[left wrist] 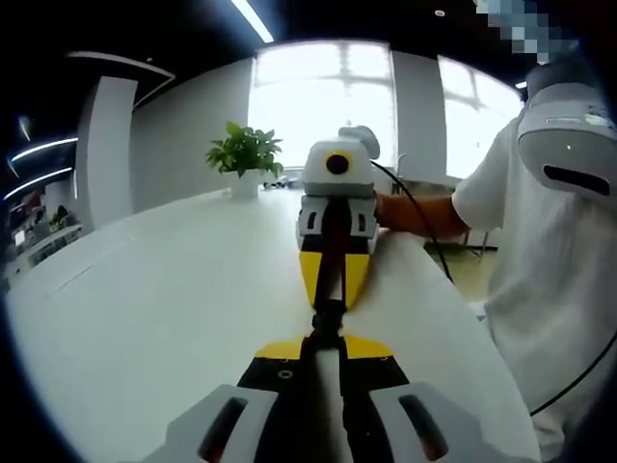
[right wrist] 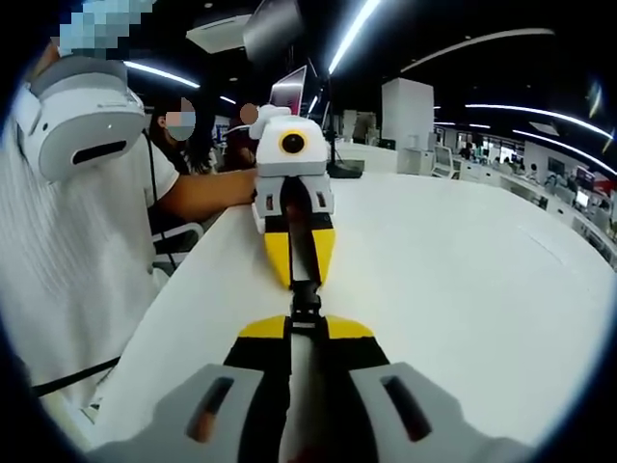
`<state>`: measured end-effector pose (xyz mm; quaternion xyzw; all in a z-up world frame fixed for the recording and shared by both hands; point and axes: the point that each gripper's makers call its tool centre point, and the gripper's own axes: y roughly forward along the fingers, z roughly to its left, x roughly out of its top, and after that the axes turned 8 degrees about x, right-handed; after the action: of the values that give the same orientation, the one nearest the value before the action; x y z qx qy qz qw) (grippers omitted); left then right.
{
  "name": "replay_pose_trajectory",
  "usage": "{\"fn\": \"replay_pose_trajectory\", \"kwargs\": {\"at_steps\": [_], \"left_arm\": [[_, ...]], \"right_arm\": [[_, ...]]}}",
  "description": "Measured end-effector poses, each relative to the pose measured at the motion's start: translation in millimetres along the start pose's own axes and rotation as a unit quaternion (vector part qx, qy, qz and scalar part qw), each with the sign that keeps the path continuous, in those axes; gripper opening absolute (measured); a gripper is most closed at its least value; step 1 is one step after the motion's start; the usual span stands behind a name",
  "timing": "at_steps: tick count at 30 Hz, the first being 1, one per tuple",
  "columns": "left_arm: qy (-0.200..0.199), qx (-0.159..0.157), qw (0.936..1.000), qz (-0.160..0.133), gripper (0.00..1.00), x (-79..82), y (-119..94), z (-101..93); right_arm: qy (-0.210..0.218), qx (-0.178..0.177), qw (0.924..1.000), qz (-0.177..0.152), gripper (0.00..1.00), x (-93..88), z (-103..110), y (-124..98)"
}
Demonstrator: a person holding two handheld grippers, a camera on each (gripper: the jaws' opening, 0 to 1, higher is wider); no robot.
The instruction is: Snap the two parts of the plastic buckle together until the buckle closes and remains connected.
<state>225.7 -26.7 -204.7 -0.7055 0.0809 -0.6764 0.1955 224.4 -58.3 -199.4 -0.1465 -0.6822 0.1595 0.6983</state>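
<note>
Buckle looks light, stiff plastic; I've got both grippers clamped on its strap ends, 2 halves meeting.

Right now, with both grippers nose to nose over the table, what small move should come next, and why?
Probably a short, straight push of the left gripper and right gripper toward each other. Each is shut on a strap, and the buckle between their tips sits in line above the white table. I cannot tell whether it has clicked shut, so a gentle squeeze seems safest.
</note>
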Motion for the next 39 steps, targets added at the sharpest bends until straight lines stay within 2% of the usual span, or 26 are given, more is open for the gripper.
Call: {"fn": "replay_pose_trajectory", "kwargs": {"at_steps": [13,14,16,22,39], "left_arm": [[-0.001,-0.002,1.0000,0.004,0.08,-0.5,1.1,-0.7],[0.009,-0.014,0.9999,-0.002,0.08,1.5,3.9,-6.2],[0.005,-0.008,0.9999,0.003,0.08,1.5,2.9,-5.0],[0.004,-0.009,1.0000,0.001,0.09,0.7,0.6,-4.5],[0.012,-0.008,0.9999,0.007,0.11,-0.1,-0.2,-5.4]], "right_arm": [[-0.006,0.014,0.9999,0.003,0.09,-0.5,4.9,5.4],[-0.009,0.016,0.9998,0.000,0.09,0.6,6.6,8.6],[-0.009,0.019,0.9997,0.009,0.09,-1.8,7.3,9.0],[-0.008,0.019,0.9998,0.004,0.10,-4.5,6.4,11.1],[-0.017,0.019,0.9997,0.001,0.11,1.3,3.6,14.2]]}}
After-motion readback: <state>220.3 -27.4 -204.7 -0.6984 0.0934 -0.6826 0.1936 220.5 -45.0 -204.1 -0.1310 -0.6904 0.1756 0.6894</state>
